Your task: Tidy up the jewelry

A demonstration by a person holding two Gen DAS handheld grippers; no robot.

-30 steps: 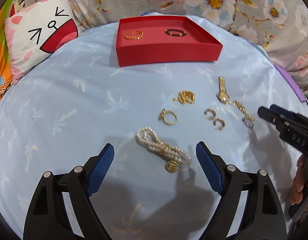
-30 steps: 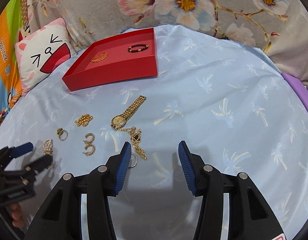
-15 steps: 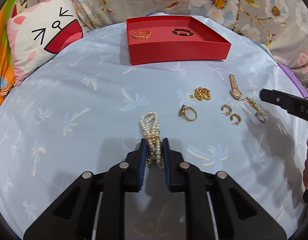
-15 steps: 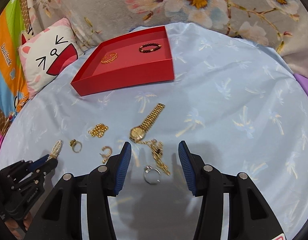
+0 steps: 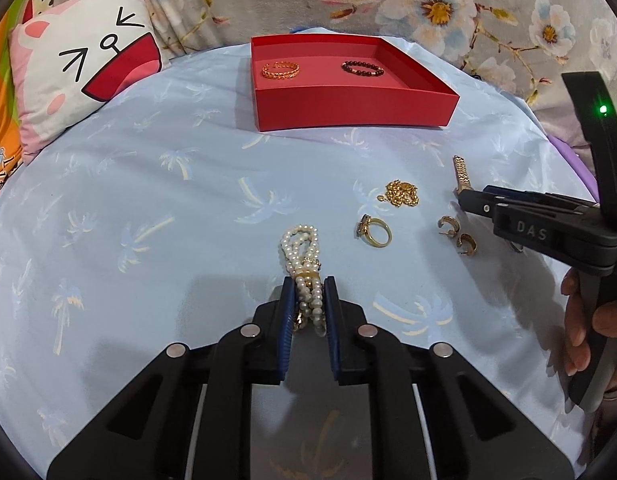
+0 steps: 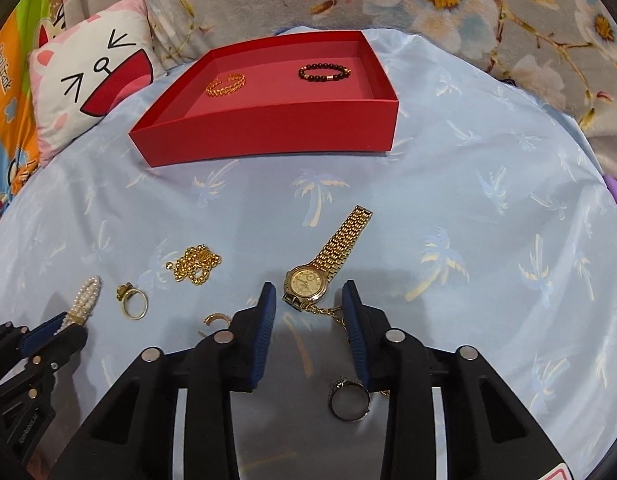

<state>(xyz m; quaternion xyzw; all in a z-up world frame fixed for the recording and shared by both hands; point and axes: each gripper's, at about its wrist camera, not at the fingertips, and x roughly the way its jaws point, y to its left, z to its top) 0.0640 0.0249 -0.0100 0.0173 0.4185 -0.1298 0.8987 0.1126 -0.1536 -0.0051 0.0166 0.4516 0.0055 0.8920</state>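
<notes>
Two bracelets lie inside the shallow red cardboard tray (image 5: 354, 110). In front of it, the left gripper (image 5: 308, 300) clamps the white pearl bracelet (image 5: 300, 252); the right gripper (image 6: 308, 312) stands open over the gold watch (image 6: 328, 260). Rings, earrings and chain remain outside.

Bright, sharp, soft shadows, fisheye-warped edges

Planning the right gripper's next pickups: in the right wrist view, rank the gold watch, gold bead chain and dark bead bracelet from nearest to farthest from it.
From the right gripper:
1. Gold watch, face just ahead between the open fingers.
2. Gold bead chain, ahead, left.
3. Dark bead bracelet, far back, in the red tray.
</notes>
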